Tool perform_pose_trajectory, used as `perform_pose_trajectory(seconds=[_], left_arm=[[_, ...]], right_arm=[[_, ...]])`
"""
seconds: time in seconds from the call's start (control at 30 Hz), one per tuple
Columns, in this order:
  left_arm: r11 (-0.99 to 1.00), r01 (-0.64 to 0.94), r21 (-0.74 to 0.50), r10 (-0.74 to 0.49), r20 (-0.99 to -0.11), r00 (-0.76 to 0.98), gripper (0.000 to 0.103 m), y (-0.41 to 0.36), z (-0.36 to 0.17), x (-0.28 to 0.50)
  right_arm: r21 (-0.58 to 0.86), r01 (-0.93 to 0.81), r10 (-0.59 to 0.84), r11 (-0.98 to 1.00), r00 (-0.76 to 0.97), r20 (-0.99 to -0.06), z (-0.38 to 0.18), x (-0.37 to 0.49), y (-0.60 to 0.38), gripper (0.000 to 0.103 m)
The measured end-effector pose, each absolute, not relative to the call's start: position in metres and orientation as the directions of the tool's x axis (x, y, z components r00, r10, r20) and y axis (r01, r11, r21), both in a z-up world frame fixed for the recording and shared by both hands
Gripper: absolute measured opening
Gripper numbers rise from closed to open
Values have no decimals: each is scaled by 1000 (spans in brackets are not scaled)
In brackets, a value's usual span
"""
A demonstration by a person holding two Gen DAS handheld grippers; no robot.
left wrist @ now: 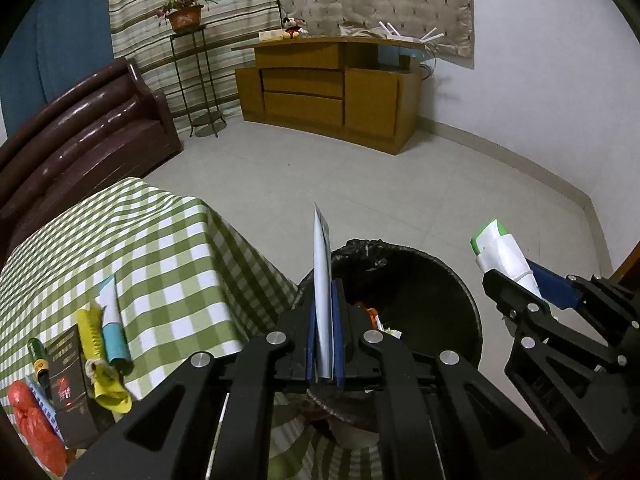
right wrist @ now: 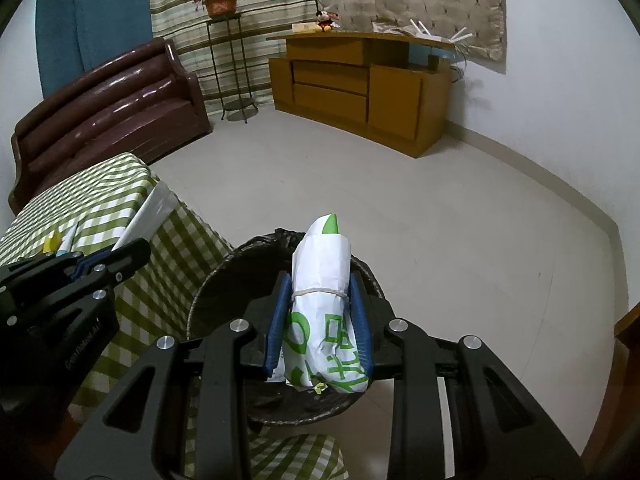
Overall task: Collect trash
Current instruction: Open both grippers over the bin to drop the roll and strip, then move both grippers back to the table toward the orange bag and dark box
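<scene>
My left gripper [left wrist: 323, 304] is shut on a thin flat pale-blue wrapper [left wrist: 322, 256], held edge-on above the near rim of a black bin [left wrist: 452, 280] lined with a black bag; some trash lies inside. My right gripper [right wrist: 320, 296] is shut on a white and green paper bundle [right wrist: 320, 280] tied with a rubber band, held over the bin [right wrist: 216, 280]. The right gripper also shows in the left wrist view [left wrist: 516, 280] at the right, with the bundle [left wrist: 500, 252] sticking up. The left gripper shows in the right wrist view [right wrist: 120, 254] at the left.
A table with a green checked cloth [left wrist: 160, 248] stands left of the bin, bearing yellow [left wrist: 100, 364], blue-white [left wrist: 112, 320], red [left wrist: 32, 424] and dark [left wrist: 68, 380] items. A brown sofa [left wrist: 80, 132], a plant stand [left wrist: 192, 80] and a wooden cabinet [left wrist: 328, 92] stand beyond the tiled floor.
</scene>
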State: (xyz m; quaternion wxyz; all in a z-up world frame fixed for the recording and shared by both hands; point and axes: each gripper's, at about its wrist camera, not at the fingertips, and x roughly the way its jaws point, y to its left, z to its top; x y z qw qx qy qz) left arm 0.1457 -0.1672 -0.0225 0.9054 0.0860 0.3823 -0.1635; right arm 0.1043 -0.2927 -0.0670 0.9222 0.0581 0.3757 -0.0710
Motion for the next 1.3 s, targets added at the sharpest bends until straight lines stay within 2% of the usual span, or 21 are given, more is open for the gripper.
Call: perform_pose_trajectory(seconds=[0.13, 0.23, 0.3, 0.37, 0.43, 1.3], left_arm=[[928, 370, 41, -223, -734, 641, 12, -173, -23, 150], [926, 375, 47, -220, -739, 637, 23, -173, -23, 152], [929, 368, 48, -217, -735, 642, 37, -173, -22, 152], [932, 360, 46, -214, -731, 648, 41, -172, -21, 151], [933, 356, 48, -211, -731, 649, 42, -173, -21, 151], [953, 304, 11, -208, -707, 677, 53, -141, -2, 128]], right_arm=[[67, 179, -80, 982, 701, -709, -72, 110, -298, 29], [78, 189, -79, 979, 699, -711, -74, 113, -300, 30], [81, 192, -78, 978, 699, -711, -75, 112, -300, 31], [81, 193, -79, 978, 701, -709, -74, 111, -300, 34], [82, 195, -82, 977, 705, -705, -72, 111, -300, 39], [50, 153, -78, 987, 728, -682, -50, 99, -274, 40]])
